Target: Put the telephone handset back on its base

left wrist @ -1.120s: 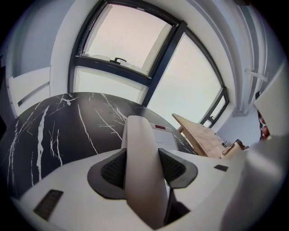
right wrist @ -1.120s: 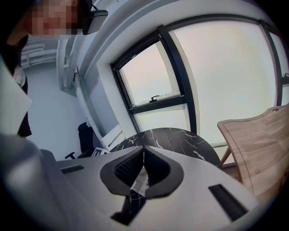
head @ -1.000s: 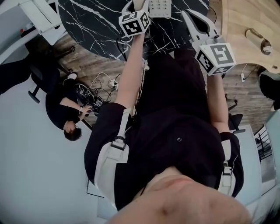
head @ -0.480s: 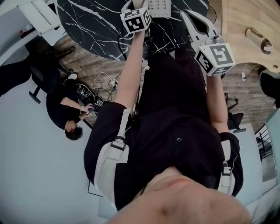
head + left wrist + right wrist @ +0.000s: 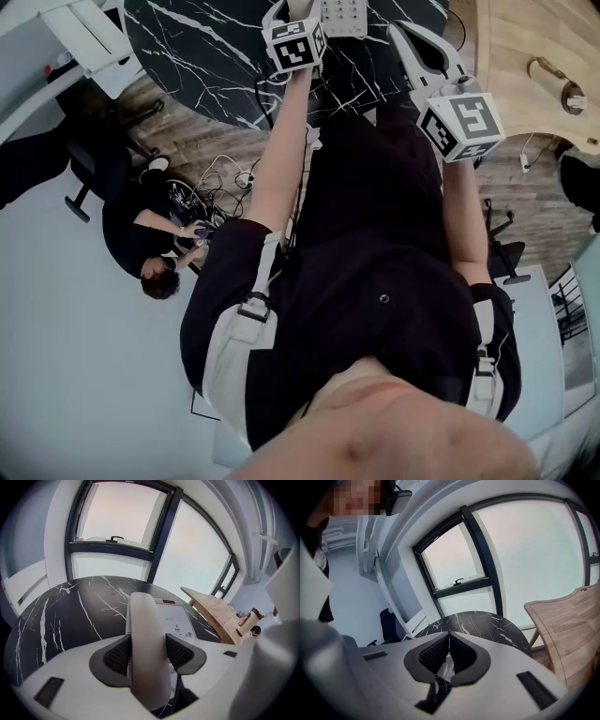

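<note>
Left hand-held gripper [image 5: 289, 9] is seen in the head view at the top edge, reached out over the black marbled desk [image 5: 206, 56], just beside the keypad of the white telephone base [image 5: 342, 17]. The right hand-held gripper [image 5: 405, 34] is held to the right of the base, over the desk's near edge, apart from the left one. A light wooden desk [image 5: 525, 37] is seen further right.

In the left gripper view, the white telephone handset [image 5: 145, 634] is seen lengthwise between the jaws, laid along the left side of the base, whose display and buttons are shown to its right. The jaws are set wide and have just been opening. The ribbed pads are placed just beside the handset's sides, and no squeeze on it is shown.

In the right gripper view, the jaws are brought together with their tips touching, and nothing is held between them. The dark desk is seen beyond and below them.
</note>
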The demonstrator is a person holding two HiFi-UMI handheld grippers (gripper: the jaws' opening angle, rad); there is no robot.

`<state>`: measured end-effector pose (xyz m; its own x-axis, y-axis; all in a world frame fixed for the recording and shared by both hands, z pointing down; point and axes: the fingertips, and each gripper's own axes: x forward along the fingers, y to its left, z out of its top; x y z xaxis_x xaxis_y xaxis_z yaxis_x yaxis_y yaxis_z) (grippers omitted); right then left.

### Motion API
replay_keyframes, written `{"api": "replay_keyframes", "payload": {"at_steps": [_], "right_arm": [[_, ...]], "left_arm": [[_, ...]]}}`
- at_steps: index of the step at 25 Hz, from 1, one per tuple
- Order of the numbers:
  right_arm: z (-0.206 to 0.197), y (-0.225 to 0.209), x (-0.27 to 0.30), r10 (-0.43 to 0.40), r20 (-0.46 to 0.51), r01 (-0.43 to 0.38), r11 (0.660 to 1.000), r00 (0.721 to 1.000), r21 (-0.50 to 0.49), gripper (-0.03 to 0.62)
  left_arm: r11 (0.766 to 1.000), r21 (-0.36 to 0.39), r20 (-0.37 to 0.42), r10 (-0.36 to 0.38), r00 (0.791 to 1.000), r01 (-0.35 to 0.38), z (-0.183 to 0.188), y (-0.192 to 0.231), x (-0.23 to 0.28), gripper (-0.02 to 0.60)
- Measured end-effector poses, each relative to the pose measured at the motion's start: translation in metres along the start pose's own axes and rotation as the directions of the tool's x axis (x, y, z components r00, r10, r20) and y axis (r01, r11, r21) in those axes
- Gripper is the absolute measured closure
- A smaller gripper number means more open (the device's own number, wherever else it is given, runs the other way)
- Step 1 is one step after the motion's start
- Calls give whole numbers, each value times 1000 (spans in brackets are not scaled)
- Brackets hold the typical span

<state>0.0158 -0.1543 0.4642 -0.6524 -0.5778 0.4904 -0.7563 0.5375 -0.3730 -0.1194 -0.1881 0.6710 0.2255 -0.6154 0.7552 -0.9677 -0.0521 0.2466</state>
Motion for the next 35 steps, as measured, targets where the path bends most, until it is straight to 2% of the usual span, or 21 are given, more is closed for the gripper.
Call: {"api": "replay_keyframes", "payload": {"at_steps": [13,24,35], "right_arm": [[-1,6,-13,-22,26,22,1000,999,-2,563],[-4,27,-43,-36,109,37,999,993,-7,563],[5,47,-71,-16,200,24,999,980,-38,563]], "left_arm": [[1000,22,-9,-12,1000,12,-6,-1,-11,319],[998,62,75,-24,997,20,-1,-8,-60,327],[993,115,192,-39,981,17,15,-24,-131,356]]}}
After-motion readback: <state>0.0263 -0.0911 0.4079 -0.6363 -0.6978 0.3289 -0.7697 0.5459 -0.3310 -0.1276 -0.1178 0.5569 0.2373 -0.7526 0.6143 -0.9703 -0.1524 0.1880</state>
